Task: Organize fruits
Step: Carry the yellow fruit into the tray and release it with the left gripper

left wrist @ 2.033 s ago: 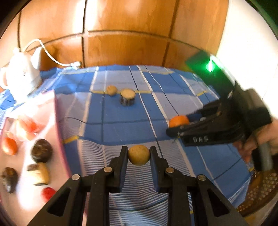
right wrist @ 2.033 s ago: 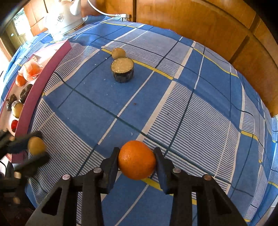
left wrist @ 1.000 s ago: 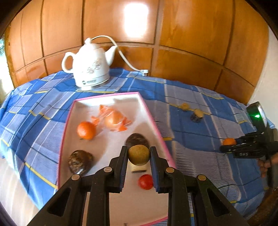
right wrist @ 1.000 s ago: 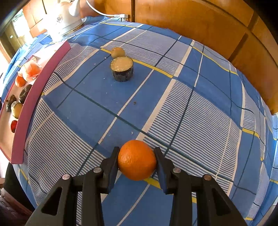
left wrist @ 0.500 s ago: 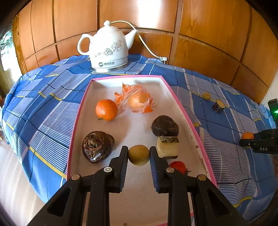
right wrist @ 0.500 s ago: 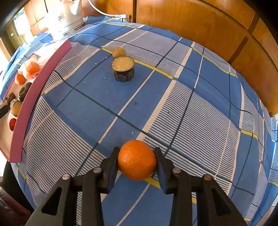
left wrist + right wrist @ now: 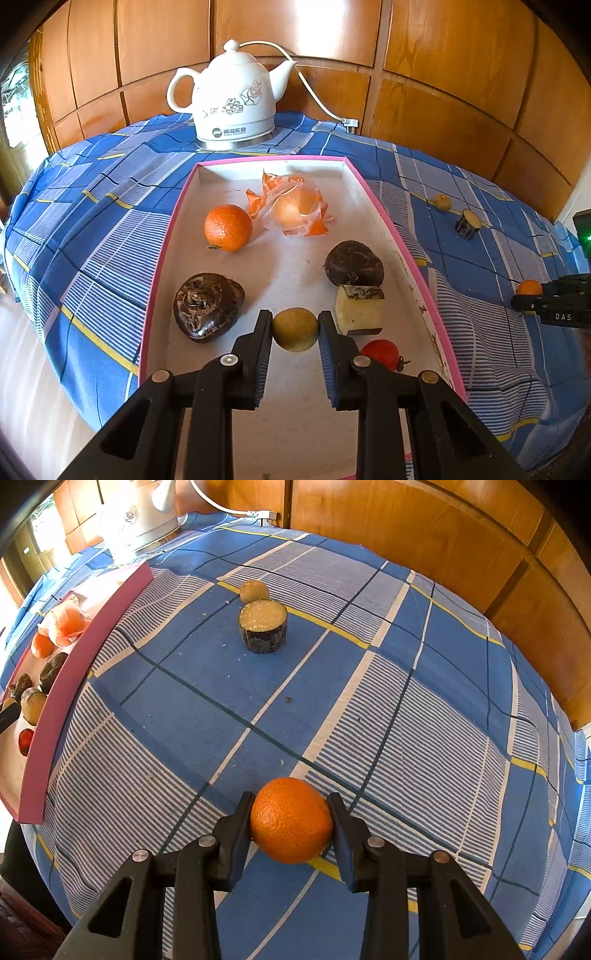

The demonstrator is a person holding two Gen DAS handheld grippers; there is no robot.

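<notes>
Yellow fruit (image 7: pixel 295 329) pinched over tray (image 7: pixel 162 266), left gripper (image 7: pixel 295 330)

the left gripper (image 7: pixel 295 328) points steeply downward, its two black fingers (image 7: pixel 255 347) closed on a small tan round fruit (image 7: pixel 294 329) pinched between the pads. the right gripper (image 7: pixel 291 821) tilts down more steeply still, its jaws set wider and clamped on an orange (image 7: pixel 291 819) that bulges past the fingertips on both sides.
</notes>
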